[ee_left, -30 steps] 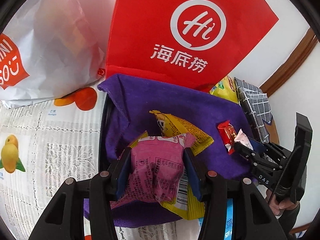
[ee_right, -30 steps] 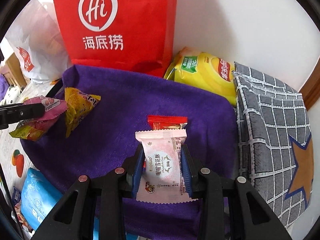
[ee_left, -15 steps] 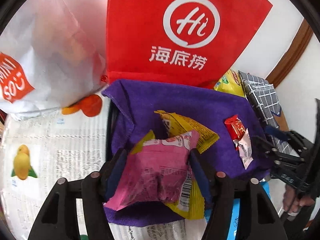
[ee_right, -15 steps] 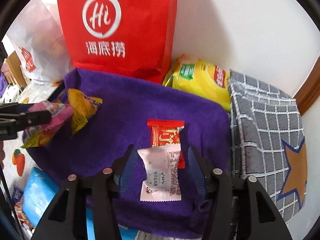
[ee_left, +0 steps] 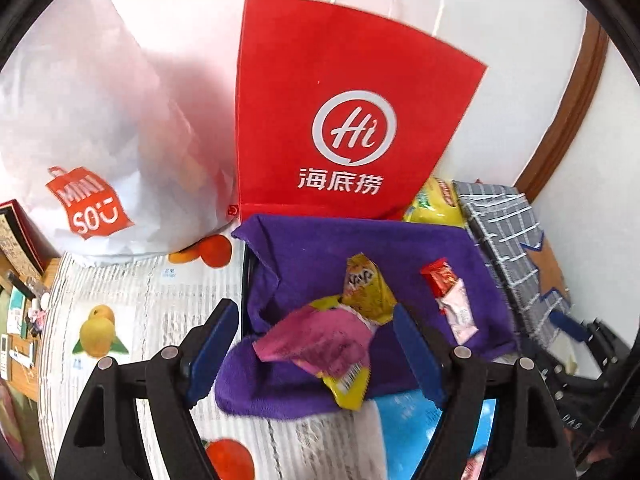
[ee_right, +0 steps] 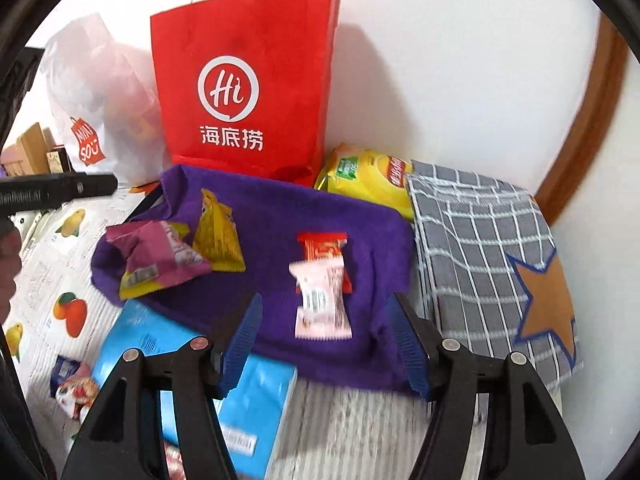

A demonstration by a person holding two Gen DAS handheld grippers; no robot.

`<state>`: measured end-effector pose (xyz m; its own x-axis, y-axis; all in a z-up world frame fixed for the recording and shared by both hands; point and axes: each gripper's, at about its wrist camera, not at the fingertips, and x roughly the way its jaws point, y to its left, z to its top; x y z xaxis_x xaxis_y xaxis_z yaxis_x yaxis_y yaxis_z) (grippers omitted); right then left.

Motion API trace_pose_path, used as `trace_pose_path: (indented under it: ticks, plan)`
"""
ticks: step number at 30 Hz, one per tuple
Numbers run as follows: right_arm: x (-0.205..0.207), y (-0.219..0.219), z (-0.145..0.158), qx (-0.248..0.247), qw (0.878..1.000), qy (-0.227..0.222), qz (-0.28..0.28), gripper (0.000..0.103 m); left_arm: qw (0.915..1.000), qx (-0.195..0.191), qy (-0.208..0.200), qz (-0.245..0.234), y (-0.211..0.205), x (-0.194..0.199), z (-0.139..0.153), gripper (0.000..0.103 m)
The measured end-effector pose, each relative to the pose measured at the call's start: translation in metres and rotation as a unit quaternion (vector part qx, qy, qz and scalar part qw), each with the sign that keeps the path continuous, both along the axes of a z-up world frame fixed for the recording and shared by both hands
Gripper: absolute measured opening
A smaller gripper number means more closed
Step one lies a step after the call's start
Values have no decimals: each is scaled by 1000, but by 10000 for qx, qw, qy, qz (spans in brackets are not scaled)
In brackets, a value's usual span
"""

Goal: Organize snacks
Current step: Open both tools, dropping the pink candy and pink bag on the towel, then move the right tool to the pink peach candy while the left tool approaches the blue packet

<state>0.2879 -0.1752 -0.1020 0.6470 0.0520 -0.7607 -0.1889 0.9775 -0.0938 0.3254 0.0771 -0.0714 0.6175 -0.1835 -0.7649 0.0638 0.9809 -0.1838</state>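
Note:
A purple cloth [ee_left: 360, 240] lies spread in front of a red bag. On it a pink snack packet [ee_left: 320, 344] rests on a yellow packet [ee_left: 348, 392], with another yellow packet [ee_left: 366, 288] behind. My left gripper [ee_left: 316, 340] hovers above the pink packet; its jaws are opening and the pads touch nothing. In the right wrist view a pale pink packet [ee_right: 320, 304] lies partly over a small red packet [ee_right: 322, 246] on the cloth [ee_right: 272, 220]. My right gripper [ee_right: 324, 320] is above it, jaws opening, pads apart from the packet.
A red paper bag [ee_left: 340, 120] and a white plastic bag [ee_left: 92, 120] stand against the wall. A large yellow pack [ee_right: 368, 180] and a grey checked cloth with a star [ee_right: 480, 240] sit on the right. A blue pack [ee_right: 248, 400] and small snacks [ee_right: 74, 392] lie on the fruit-print tablecloth [ee_left: 120, 300].
Both grippers let go of their packets, opened wide and drew back upward. The pink packet and the pale pink packet now lie free on the purple cloth.

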Motion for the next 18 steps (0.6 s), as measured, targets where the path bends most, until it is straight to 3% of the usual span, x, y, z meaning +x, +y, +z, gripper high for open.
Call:
trace_pose_path:
  ticks: [9,18]
  plan:
    - [-59,-7,-20,379,9986,380,-13,61,9999,-20,47,164,8,-56,-1,78]
    - [-110,5,-51,427,9949,705,577,61,9986,-126,358,381,26,-105,-23,78]
